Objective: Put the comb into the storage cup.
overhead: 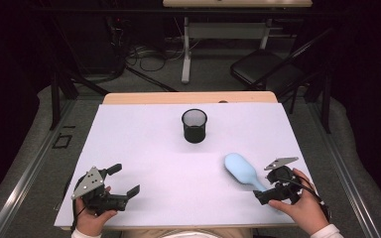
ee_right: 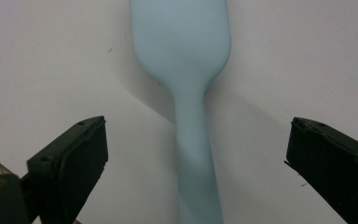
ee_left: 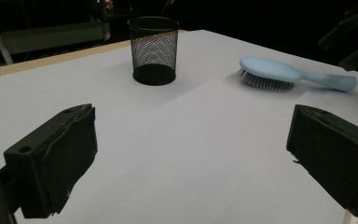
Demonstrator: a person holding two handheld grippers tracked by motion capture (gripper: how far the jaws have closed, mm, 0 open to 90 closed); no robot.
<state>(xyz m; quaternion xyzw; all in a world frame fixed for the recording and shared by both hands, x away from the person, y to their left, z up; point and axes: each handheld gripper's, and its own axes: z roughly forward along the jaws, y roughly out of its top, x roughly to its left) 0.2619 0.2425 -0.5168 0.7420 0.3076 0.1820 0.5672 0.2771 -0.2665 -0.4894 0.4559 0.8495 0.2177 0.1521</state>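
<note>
Your tabletop (overhead: 144, 148) is a flat white sheet with a strip of light wood showing along its far edge. A black mesh cup (overhead: 194, 126) stands upright on it near the middle of the far half. A pale blue hairbrush (overhead: 243, 171) lies bristles down at your near right, well apart from the cup, its handle pointing toward your right hand.

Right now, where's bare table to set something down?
Most of the white table is bare: the whole left half between the black mesh cup and the left gripper, plus the middle strip. It is crowded only at the right front, where the light blue plastic hairbrush lies between the right gripper's open jaws.
</note>
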